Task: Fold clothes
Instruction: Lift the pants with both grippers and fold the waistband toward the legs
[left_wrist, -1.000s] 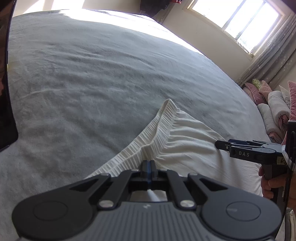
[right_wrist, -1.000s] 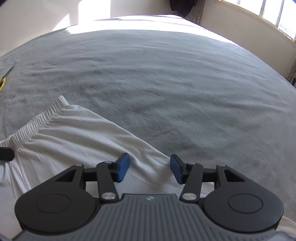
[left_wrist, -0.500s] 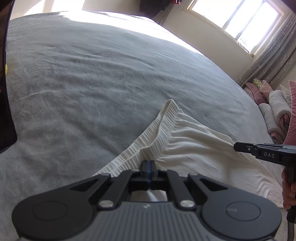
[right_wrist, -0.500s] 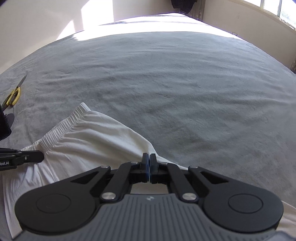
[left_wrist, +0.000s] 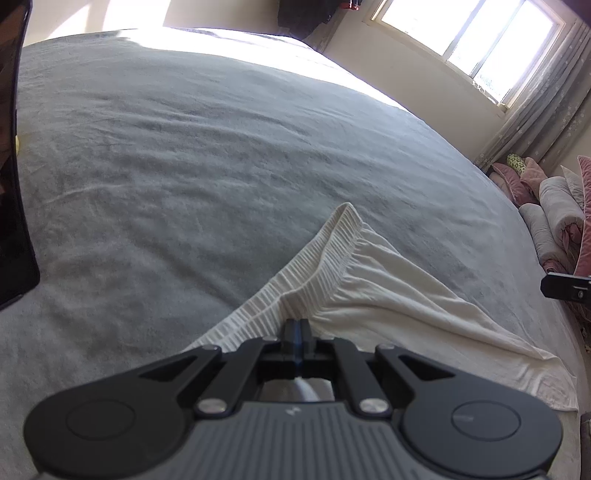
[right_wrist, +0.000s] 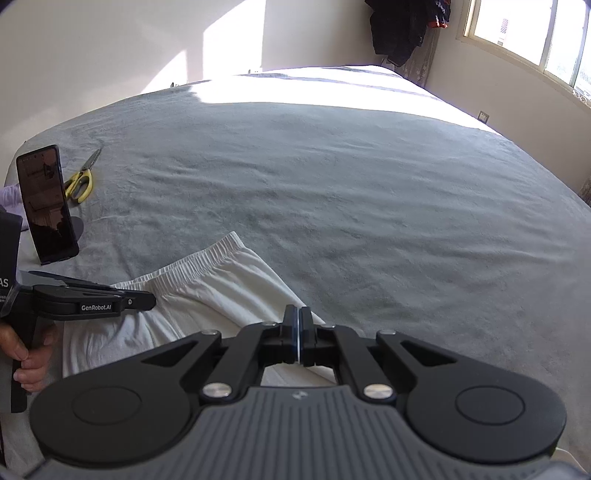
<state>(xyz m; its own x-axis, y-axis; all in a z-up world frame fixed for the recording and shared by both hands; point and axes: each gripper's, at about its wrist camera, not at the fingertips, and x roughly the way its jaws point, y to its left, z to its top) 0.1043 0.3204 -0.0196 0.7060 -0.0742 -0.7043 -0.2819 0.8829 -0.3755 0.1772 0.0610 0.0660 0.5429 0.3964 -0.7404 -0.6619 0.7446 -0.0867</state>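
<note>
Your right tongs (right_wrist: 297, 334) have risen since a second ago, taking one edge of the white garment (left_wrist: 373, 291) up with them; the cloth that lay slack now runs taut. Your left tongs (left_wrist: 295, 343) are clenched on the garment just below its ribbed waistband (left_wrist: 317, 258), cloth showing between the blue pads. The right tongs' jaws are opening slightly, yet the pads are nearly together with a thin white strip of fabric pinched between them. The garment sits at the near edge of the grey bed (right_wrist: 351, 192). Its long axis runs across that edge, between your two grips, and one waistband corner points towards the far edge. A phone (right_wrist: 46, 203) and yellow scissors (right_wrist: 81, 177) lie towards the left edge.
</note>
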